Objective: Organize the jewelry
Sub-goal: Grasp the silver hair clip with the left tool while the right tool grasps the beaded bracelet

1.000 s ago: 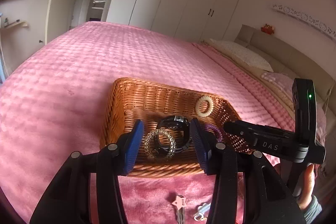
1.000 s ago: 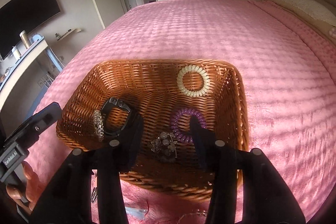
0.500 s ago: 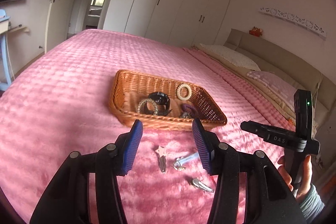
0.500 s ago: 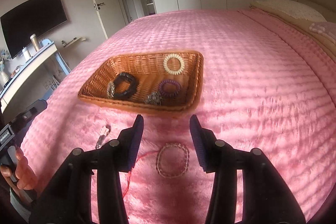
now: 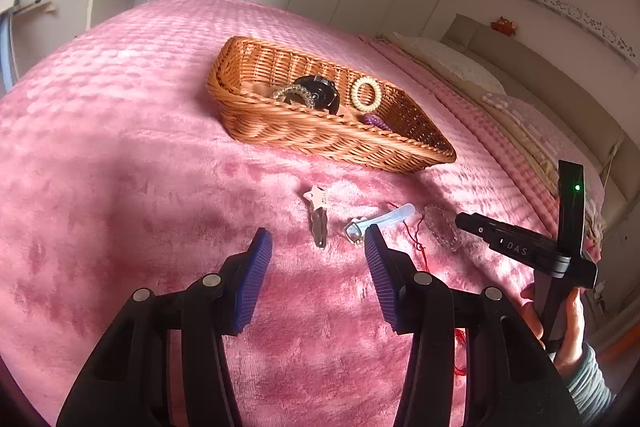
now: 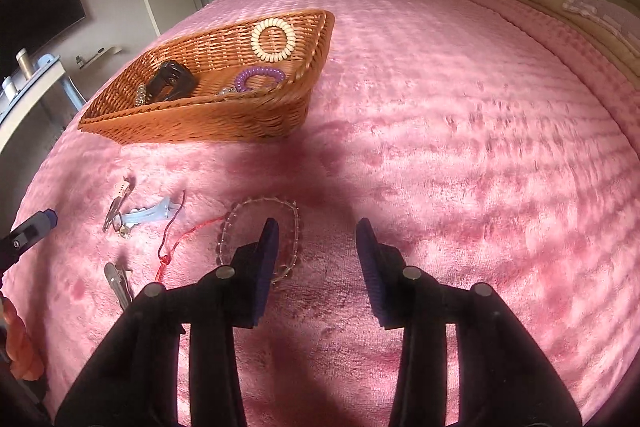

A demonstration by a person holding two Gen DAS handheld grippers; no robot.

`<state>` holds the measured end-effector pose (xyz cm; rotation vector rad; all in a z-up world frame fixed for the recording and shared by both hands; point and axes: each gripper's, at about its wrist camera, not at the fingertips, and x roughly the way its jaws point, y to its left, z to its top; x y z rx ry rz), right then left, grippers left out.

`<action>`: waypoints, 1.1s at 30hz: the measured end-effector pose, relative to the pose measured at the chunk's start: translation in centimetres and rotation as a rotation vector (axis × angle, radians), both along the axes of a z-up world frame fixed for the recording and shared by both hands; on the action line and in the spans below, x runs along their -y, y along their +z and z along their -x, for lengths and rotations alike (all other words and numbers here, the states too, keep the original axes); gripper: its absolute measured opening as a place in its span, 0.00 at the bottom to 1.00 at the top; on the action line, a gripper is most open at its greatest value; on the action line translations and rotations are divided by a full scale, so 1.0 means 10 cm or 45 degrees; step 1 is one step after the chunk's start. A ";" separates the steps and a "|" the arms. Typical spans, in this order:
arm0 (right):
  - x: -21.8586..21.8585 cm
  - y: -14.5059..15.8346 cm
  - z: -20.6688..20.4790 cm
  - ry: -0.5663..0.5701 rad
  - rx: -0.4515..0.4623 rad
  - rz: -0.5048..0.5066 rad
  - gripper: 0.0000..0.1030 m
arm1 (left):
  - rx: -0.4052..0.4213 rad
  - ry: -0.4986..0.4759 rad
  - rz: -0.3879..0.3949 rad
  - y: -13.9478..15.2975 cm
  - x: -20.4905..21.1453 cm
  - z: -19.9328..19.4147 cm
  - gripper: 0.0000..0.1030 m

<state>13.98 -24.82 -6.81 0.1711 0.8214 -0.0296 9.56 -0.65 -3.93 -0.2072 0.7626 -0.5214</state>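
A wicker basket (image 5: pixel 320 143) (image 6: pixel 200 123) on the pink bedspread holds a cream bead bracelet (image 5: pixel 353 91) (image 6: pixel 256 39), a purple coil tie (image 6: pixel 240 79), a black watch (image 5: pixel 316 93) and a crystal bracelet (image 5: pixel 292 91). In front of it lie a star-headed clip (image 5: pixel 317 215), a light blue clip (image 5: pixel 384 219) (image 6: pixel 148 213), a red cord (image 6: pixel 176 239), a clear bead bracelet (image 6: pixel 260 202) and a silver clip (image 6: pixel 118 283). My left gripper (image 5: pixel 317 233) is open, just short of the star clip. My right gripper (image 6: pixel 317 225) is closing on nothing; its left finger overlaps the clear bracelet.
The pink bedspread (image 6: pixel 460 147) stretches wide to the right of the basket. Pillows (image 5: pixel 452 67) and a headboard stand at the far right. The right gripper's black body (image 5: pixel 520 247), with a green light, is held in a person's hand (image 5: pixel 568 323).
Both grippers have drawn back from above the basket and come lower over the bedspread. The basket now looks smaller and farther, and the loose clips, cord and bracelet have come into view.
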 end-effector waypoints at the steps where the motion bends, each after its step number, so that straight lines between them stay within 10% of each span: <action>1: 0.00 -0.01 0.00 -0.003 0.000 0.003 0.36 | -0.004 -0.001 0.001 -0.01 0.00 -0.01 0.45; 23: -0.13 -0.09 -0.08 0.010 -0.034 0.105 0.36 | -0.137 -0.032 -0.124 -0.20 0.43 -0.58 0.44; 33: -0.11 -0.12 -0.18 0.010 -0.049 0.099 0.36 | -0.172 -0.012 -0.160 -0.27 0.47 -0.71 0.27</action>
